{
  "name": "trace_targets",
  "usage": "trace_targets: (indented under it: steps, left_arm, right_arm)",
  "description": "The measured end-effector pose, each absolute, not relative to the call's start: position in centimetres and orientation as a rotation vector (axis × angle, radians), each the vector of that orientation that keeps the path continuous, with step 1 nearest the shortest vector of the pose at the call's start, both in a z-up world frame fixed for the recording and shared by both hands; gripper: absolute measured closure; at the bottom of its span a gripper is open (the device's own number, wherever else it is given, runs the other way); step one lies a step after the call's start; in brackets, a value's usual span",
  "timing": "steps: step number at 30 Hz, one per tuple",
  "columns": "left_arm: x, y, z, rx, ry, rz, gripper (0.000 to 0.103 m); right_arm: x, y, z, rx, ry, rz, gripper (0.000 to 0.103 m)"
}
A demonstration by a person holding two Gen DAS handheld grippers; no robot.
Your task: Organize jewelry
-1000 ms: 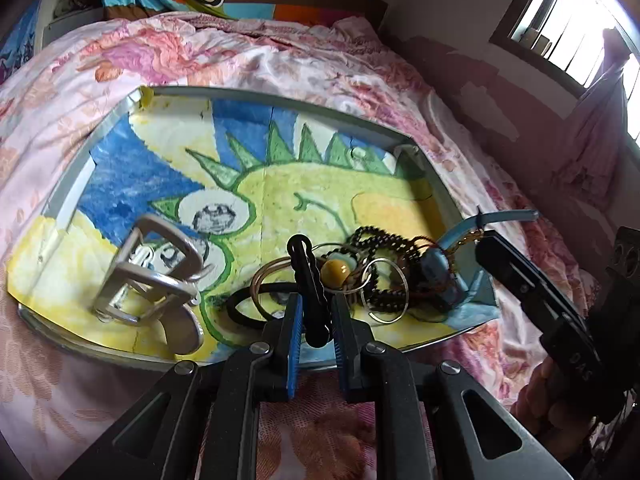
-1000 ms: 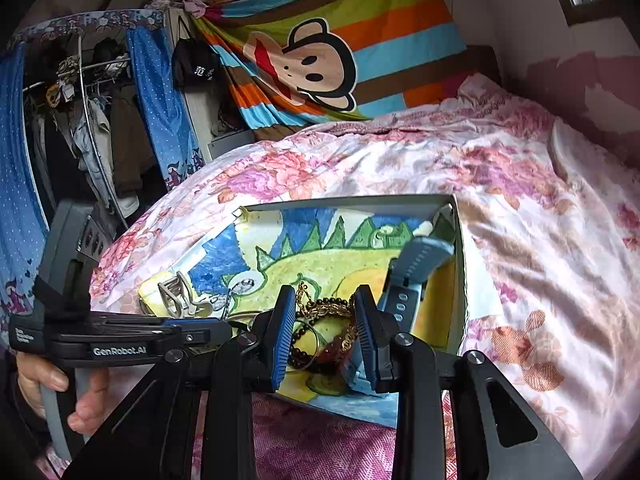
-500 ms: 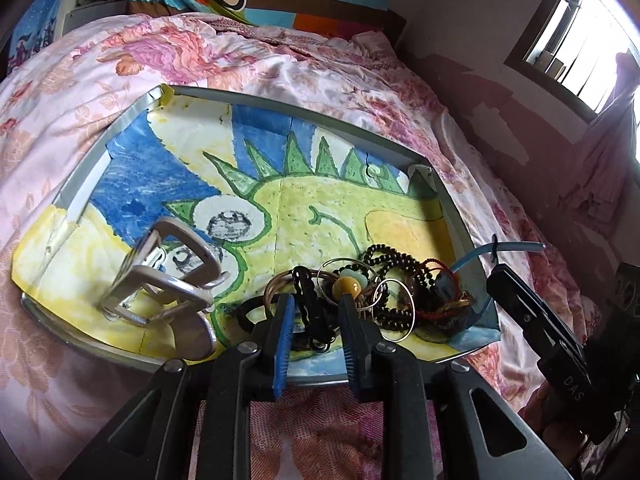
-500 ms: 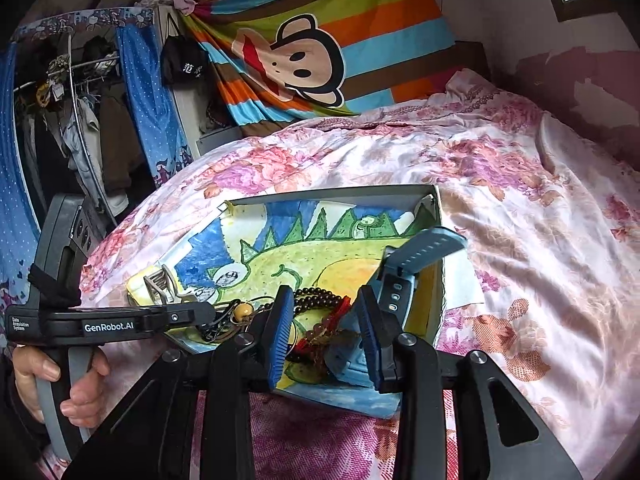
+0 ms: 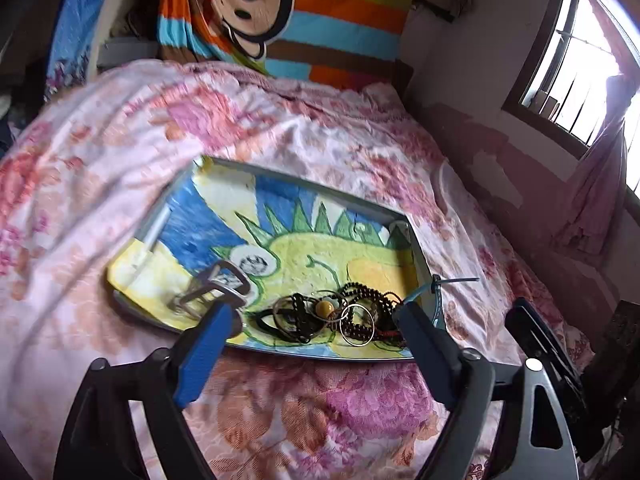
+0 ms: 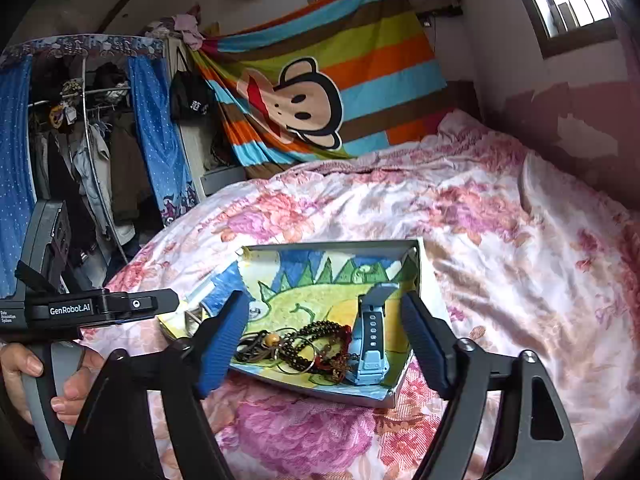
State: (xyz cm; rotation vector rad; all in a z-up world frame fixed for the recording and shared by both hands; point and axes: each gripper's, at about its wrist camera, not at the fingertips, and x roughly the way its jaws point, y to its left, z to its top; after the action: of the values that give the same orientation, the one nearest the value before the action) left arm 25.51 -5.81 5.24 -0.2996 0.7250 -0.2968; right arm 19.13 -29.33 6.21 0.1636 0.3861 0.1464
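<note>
- Both your grippers — left gripper [image 5: 316,328] and right gripper [image 6: 324,328] — hold nothing, fingers spread wide.
- The jewelry pile [image 5: 332,314] sits tangled in the tray's [image 5: 320,192] near right corner.
- Next, I think — pick one piece out gently.

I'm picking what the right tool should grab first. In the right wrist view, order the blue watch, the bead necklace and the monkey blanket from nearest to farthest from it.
1. Blue watch, in the tray's right corner, near the right finger.
2. Bead necklace, just left of the watch, mid-tray; close to the watch's rank.
3. Monkey blanket, hanging on the far wall.
</note>
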Motion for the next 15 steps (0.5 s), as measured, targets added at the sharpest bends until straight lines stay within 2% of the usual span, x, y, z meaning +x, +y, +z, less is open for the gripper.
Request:
trace_targets:
  steps: [2, 8, 15]
  left_arm:
    - [23.9, -5.4, 6.6, -0.293, 0.680, -0.272, 0.007]
    - [18.4, -4.2, 9.8, -0.237, 0.553, -0.195, 0.000]
    - [12.7, -2.6, 11.5, -0.169, 0.444, -0.149, 0.000]
  right_arm:
    - [17.7, -28.8, 7.4, 0.141, 0.363, 0.151, 0.017]
    - [13.5, -26.7, 9.9, 0.079, 0.309, 0.143, 0.001]
    - [9.0, -25.5, 11.4, 0.111, 0.251, 0.141, 0.001]
